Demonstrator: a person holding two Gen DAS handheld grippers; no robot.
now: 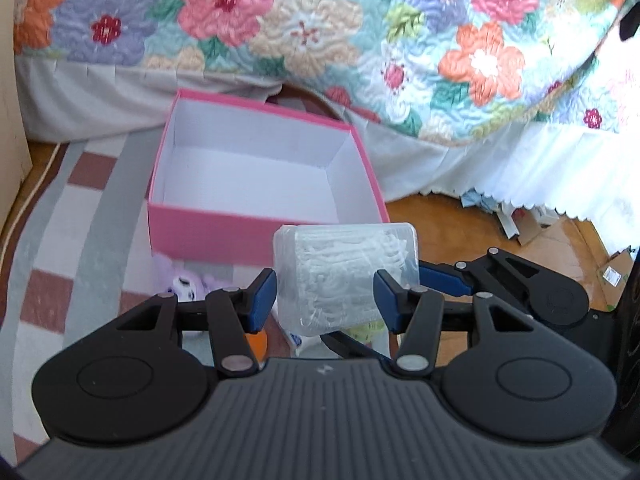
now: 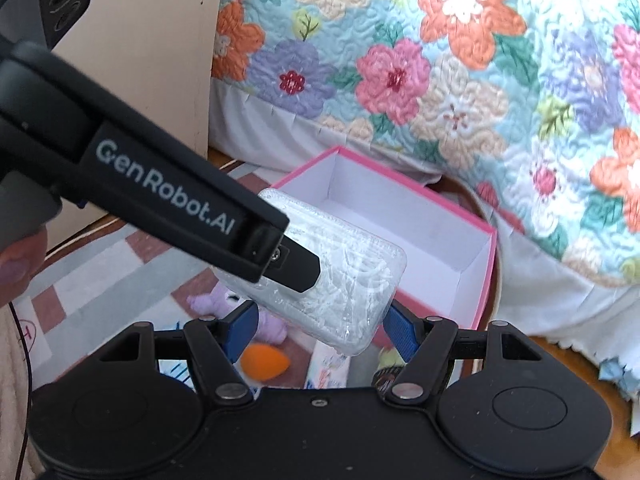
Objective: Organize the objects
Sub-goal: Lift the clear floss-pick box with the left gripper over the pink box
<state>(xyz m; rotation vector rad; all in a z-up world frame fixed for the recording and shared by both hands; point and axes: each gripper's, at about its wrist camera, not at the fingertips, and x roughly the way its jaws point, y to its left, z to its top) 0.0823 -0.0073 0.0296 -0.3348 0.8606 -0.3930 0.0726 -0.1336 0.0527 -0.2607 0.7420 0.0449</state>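
The left gripper [image 1: 325, 296] is holding a clear plastic box [image 1: 346, 276] filled with thin white pieces; its two blue pads [image 1: 262, 300] are pressing on the two sides of this box. In the left wrist view the box is sitting just below the centre, in the air in front of the pink box [image 1: 256, 184]. The pink box is open, white inside, and is standing on a striped rug [image 1: 84, 208] toward 11 o'clock from the clear box.

In the right wrist view the same clear plastic box [image 2: 340, 280] is lying between the fingers of the right gripper [image 2: 320, 332]. These fingers are standing apart; I cannot tell if they are touching the box. The left gripper's arm is crossing this view from 10 o'clock.

Under the clear box, a purple soft toy [image 2: 224, 304] and an orange ball [image 2: 264, 362] are lying on the rug. A flowered bed cover [image 1: 360, 32] is hanging behind, at 12 o'clock.
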